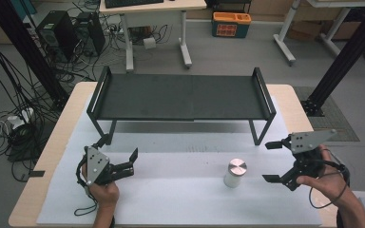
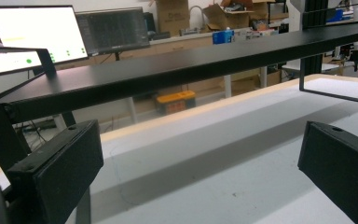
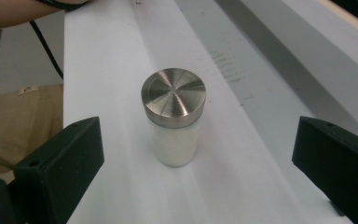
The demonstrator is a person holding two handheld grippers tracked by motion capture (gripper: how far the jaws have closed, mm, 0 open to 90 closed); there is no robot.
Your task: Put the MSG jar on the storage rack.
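Monitors (image 2: 32, 37) beyond left tongs (image 2: 200, 172)

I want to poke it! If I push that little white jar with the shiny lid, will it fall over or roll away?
The jar stands upright and is taller than it is wide, so a push near its metal lid would probably tip it. It is round, so once on its side it would likely roll. Its smooth sides may be slippery, so the right tool should squeeze it gently.

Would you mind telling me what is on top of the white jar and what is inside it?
A round brushed-metal lid sits on top of the white jar, closing it. The body looks white, but the lid covers the opening, so its contents cannot be told.
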